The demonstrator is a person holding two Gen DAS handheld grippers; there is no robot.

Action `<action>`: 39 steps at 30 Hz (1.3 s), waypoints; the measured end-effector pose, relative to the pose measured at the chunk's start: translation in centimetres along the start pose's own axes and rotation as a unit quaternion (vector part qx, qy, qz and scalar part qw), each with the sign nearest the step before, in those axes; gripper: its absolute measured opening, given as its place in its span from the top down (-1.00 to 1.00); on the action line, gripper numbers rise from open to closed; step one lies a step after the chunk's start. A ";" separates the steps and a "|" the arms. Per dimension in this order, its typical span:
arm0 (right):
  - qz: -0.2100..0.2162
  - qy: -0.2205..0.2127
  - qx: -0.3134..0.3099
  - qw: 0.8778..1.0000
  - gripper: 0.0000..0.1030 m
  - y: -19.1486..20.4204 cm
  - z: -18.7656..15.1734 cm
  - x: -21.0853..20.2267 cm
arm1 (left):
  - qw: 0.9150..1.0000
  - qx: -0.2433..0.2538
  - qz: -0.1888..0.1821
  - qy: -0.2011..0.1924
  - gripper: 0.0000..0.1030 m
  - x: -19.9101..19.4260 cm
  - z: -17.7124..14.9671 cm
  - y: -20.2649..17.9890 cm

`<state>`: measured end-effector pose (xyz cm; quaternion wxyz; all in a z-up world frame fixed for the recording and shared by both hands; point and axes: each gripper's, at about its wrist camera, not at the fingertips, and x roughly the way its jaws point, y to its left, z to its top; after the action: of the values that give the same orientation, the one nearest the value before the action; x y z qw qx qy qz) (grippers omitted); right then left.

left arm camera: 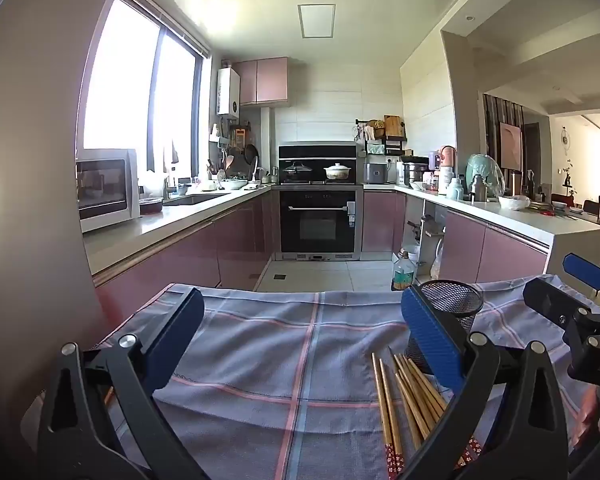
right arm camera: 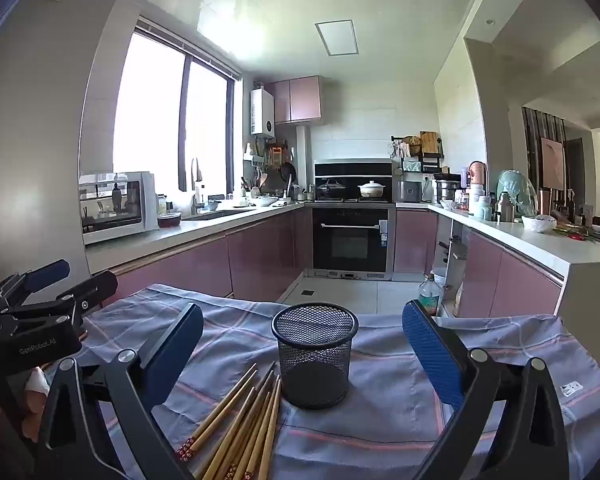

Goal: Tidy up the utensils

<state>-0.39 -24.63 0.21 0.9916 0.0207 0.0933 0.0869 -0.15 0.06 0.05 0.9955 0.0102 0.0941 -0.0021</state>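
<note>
Several wooden chopsticks (left arm camera: 410, 396) with red patterned ends lie in a loose bundle on a grey plaid cloth (left arm camera: 268, 344). An empty black mesh cup (right arm camera: 315, 356) stands upright just behind them. The chopsticks also show in the right wrist view (right arm camera: 244, 420), left of the cup. My left gripper (left arm camera: 302, 340) is open and empty above the cloth, with the chopsticks and the cup (left arm camera: 454, 308) by its right finger. My right gripper (right arm camera: 302, 354) is open and empty, with the cup between its fingers' line of sight. Each gripper shows at the other view's edge.
The cloth (right arm camera: 400, 392) covers a table whose far edge drops to a tiled kitchen floor. Pink cabinets and white counters run left and right, with an oven (left arm camera: 320, 220) at the back. A plastic bottle (right arm camera: 429, 298) stands on the floor beyond the table's far right.
</note>
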 end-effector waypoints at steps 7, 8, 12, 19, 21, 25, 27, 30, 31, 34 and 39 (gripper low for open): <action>0.002 0.002 -0.003 1.000 -0.87 -0.1 0.1 0.1 | 1.000 0.001 0.002 0.002 -0.89 -0.1 0.0 0.1; 0.002 0.003 -0.006 1.000 -0.87 -0.1 -0.1 0.1 | 1.000 0.001 0.002 0.002 -0.89 -0.1 0.0 0.1; 0.002 0.002 -0.004 1.000 -0.87 -0.3 -0.2 0.4 | 1.000 0.003 0.002 -0.002 -0.89 -0.4 0.7 -0.4; 0.001 -0.004 -0.005 1.000 -0.87 0.0 0.1 -0.3 | 1.000 0.002 0.002 -0.005 -0.89 -0.8 1.0 -0.5; 0.002 -0.002 -0.006 1.000 -0.87 0.1 0.1 -0.2 | 1.000 0.001 0.001 -0.007 -0.89 -0.4 0.6 -0.2; 0.002 -0.002 -0.005 1.000 -0.87 0.1 0.1 -0.3 | 1.000 0.002 0.001 -0.008 -0.89 -0.4 0.6 -0.3; 0.003 -0.002 -0.004 1.000 -0.87 0.1 0.1 -0.2 | 1.000 0.001 0.001 -0.010 -0.89 -0.5 0.6 -0.4; 0.001 -0.003 -0.004 1.000 -0.87 0.0 0.2 -0.2 | 1.000 0.001 0.000 -0.011 -0.89 -0.5 0.7 -0.4; 0.002 -0.003 -0.003 1.000 -0.87 0.0 0.2 -0.2 | 1.000 0.002 0.000 -0.010 -0.89 -0.4 0.6 -0.5; 0.001 -0.003 -0.002 1.000 -0.87 0.0 0.2 -0.2 | 1.000 0.002 0.000 -0.010 -0.89 -0.4 0.6 -0.5; 0.002 -0.004 0.001 1.000 -0.87 -0.2 0.2 -0.2 | 1.000 0.002 -0.002 -0.010 -0.89 -0.4 0.6 -0.6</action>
<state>-0.51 -24.90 0.44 0.9919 0.0217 0.0892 0.0882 -0.41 -0.51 0.71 0.9964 0.0116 0.0840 -0.0041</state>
